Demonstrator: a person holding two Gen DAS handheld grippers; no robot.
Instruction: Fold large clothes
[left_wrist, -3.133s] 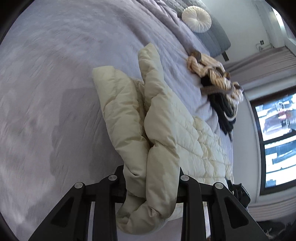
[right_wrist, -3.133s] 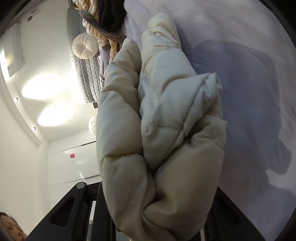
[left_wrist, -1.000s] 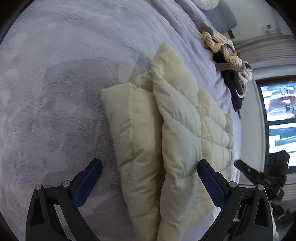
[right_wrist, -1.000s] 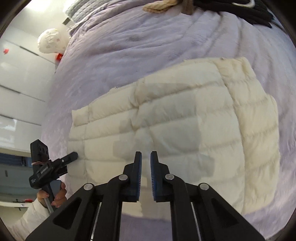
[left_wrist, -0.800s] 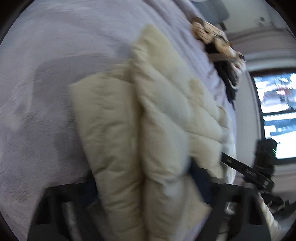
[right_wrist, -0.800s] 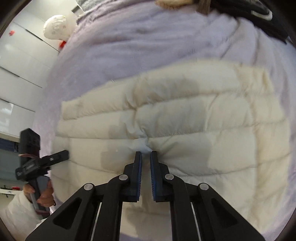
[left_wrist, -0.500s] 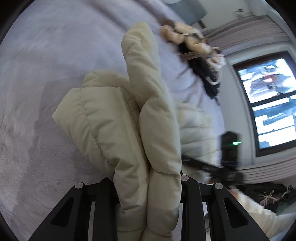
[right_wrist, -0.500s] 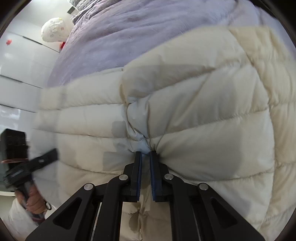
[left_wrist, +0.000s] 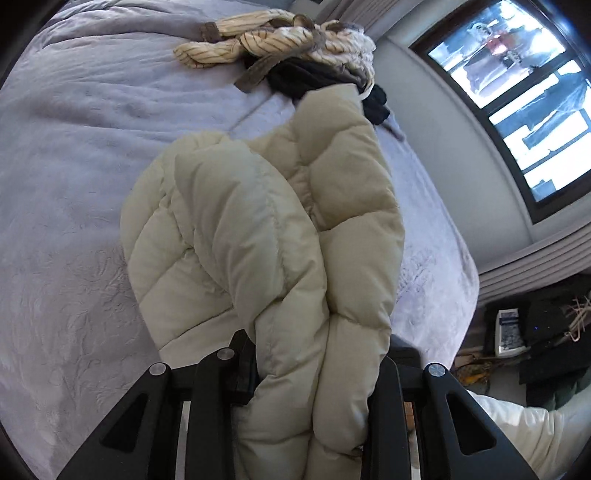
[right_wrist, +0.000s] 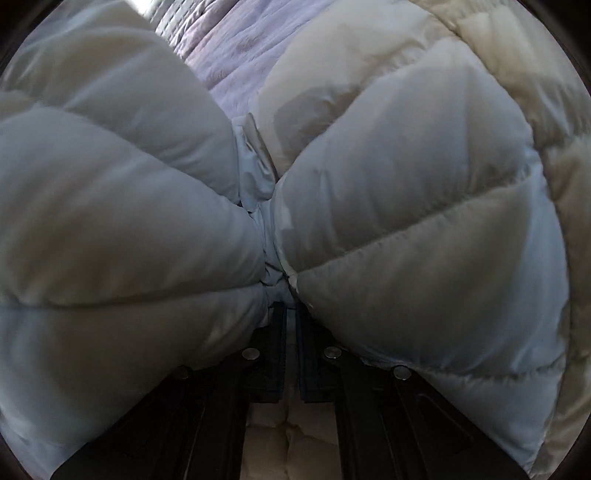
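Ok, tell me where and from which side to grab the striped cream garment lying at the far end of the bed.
Grip the striped cream garment at its rolled end nearest the open bedspread. That end sticks out as a narrow twisted roll, free of the black clothing tangled with its other end. Come from the open bed side, probably with the jaws across the roll. Both the left gripper and right gripper hold the puffer jacket.

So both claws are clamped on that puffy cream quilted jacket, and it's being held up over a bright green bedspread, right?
Nearly. The left claw and right claw are both clamped on the puffy cream quilted jacket, but the bedspread beneath is pale lavender-grey, not green, as the left wrist view shows.
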